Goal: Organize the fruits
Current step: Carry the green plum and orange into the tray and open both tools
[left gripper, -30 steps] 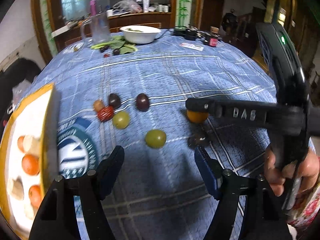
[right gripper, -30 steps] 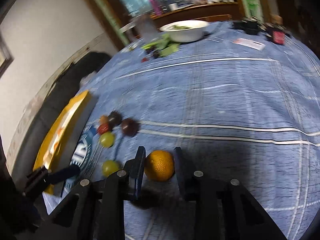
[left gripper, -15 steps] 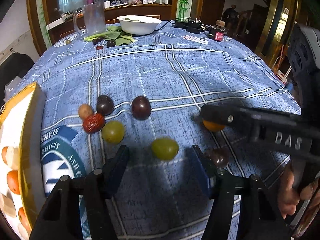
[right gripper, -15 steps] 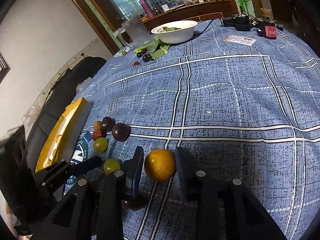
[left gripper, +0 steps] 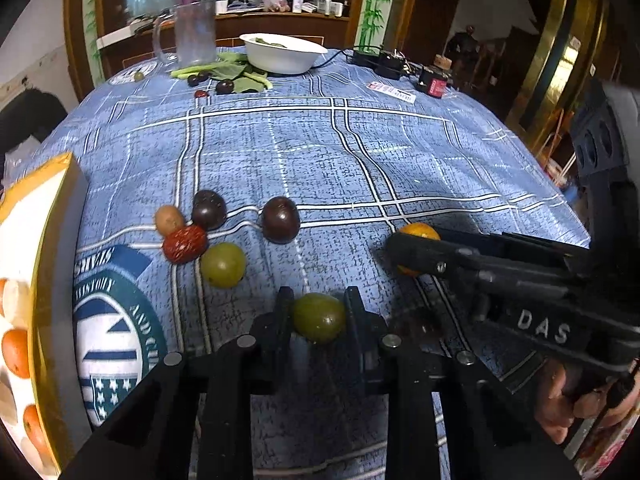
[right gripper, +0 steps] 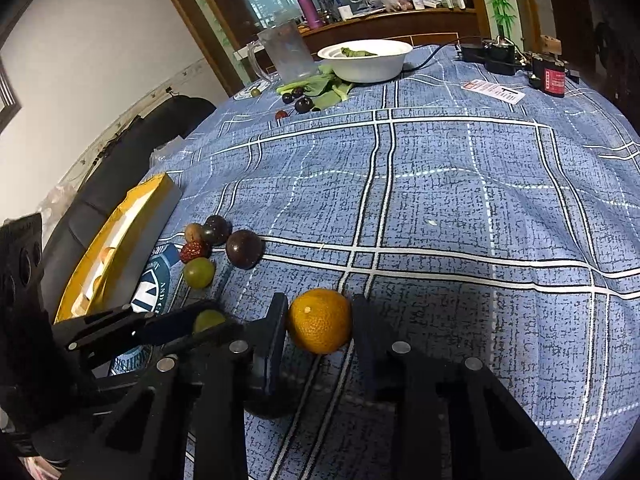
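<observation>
Now my left hand-held gripper (left gripper: 318, 316) is clenching the green fruit (left gripper: 319, 317) on the worktop (left gripper: 400, 152); my right (right gripper: 319, 320) is closing around the orange (right gripper: 319, 320). Both are feeling small, light, round, probably slippery; I am gripping across their widest part.

Mid tabletop (right gripper: 460, 184) wide open; fruit cluster (left gripper: 192, 232) and yellow box (left gripper: 48, 240) block left, bowl (right gripper: 366, 60) and jug (right gripper: 286, 54) far edge.

left gripper (left gripper: 319, 312) — clamped, angled down | right gripper (right gripper: 320, 322) — jaws closing
</observation>
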